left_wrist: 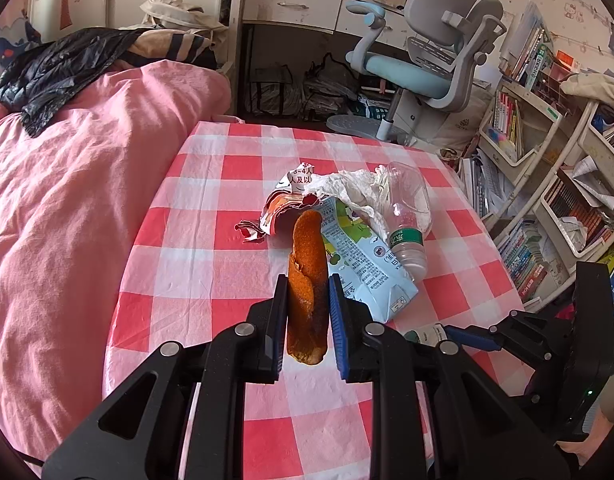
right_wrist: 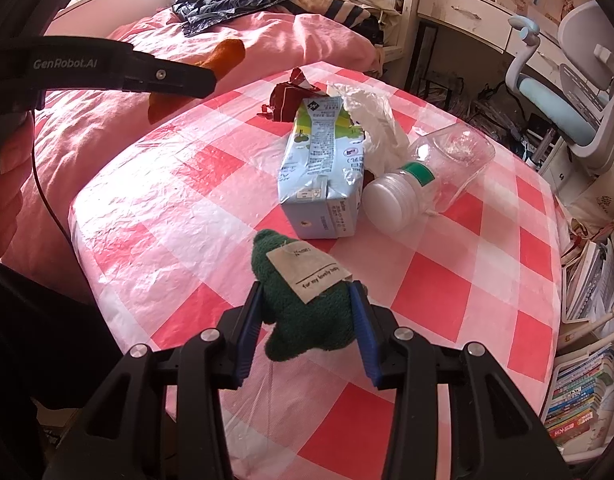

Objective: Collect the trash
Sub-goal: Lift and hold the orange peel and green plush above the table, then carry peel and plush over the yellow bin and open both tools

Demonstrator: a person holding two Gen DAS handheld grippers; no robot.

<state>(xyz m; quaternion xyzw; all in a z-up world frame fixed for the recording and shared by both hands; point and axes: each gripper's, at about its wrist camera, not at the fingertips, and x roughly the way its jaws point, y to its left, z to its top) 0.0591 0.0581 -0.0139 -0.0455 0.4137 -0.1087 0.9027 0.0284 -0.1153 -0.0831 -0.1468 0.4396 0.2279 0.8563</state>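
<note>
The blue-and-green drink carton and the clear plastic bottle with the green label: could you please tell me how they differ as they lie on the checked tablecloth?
The blue-and-green drink carton is opaque, boxy and printed all over; the clear plastic bottle with the green label is see-through and round, with a white cap. The carton's top is torn open; the bottle is capped. Both lie on their sides, next to each other.

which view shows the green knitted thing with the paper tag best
The right wrist view. There the green knitted item sits centre frame, clamped in the right gripper, its paper tag facing the camera. In the left wrist view only a sliver of the tag shows beside the right gripper; the green knit itself is hidden.
</note>
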